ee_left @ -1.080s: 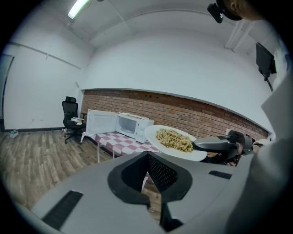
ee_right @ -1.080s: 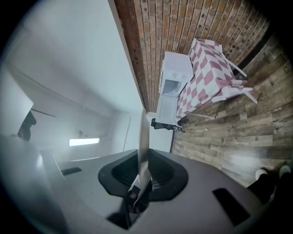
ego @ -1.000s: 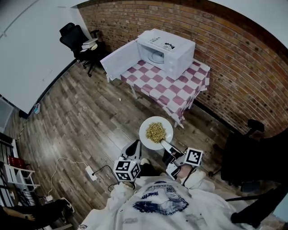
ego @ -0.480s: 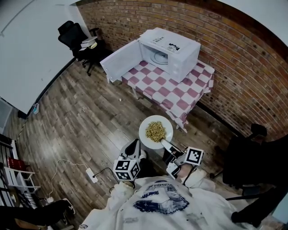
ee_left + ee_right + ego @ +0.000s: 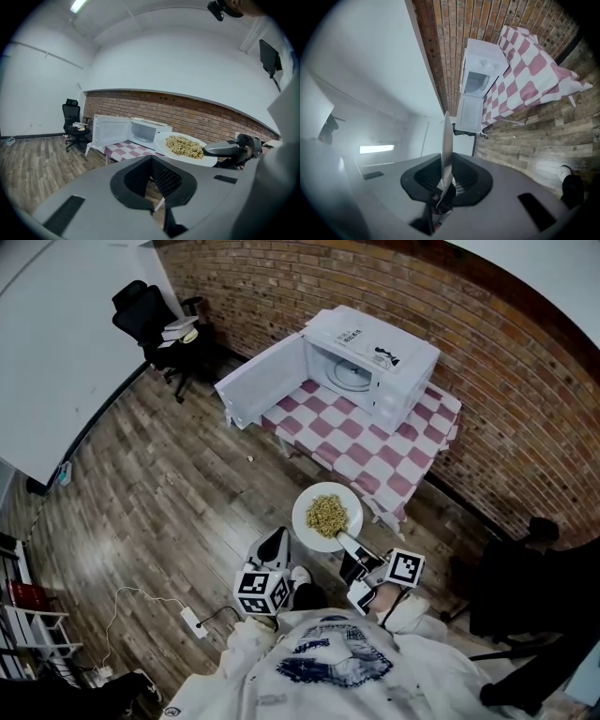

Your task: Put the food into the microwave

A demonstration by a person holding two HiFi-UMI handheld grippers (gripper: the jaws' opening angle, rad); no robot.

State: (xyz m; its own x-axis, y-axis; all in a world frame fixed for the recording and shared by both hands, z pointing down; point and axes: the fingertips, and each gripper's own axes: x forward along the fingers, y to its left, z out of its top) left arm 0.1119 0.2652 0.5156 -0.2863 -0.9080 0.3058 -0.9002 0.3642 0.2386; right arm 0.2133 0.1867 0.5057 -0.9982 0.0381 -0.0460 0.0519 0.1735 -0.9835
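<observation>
A white microwave (image 5: 375,362) stands on a pink-checked table (image 5: 375,451) by the brick wall, its door (image 5: 267,381) swung wide open to the left. The white plate (image 5: 309,521) with a heap of yellowish food (image 5: 325,515) hangs over the wooden floor, short of the table. My right gripper (image 5: 345,542) is shut on the plate's near rim; in the right gripper view the plate (image 5: 446,140) stands edge-on between the jaws. My left gripper (image 5: 275,546) hovers just left of the plate, shut and empty. From the left gripper view the plate (image 5: 185,152) lies in front of the microwave (image 5: 145,131).
A black office chair (image 5: 150,315) with items on its seat stands at the far left by the wall. A power strip with its cable (image 5: 194,620) lies on the floor at my left. Another dark chair (image 5: 525,587) is at the right. My shoe (image 5: 300,575) shows below the plate.
The table and microwave have come nearer and slid right in the head view. Both grippers moved forward together, keeping their pose, the plate still held level.
</observation>
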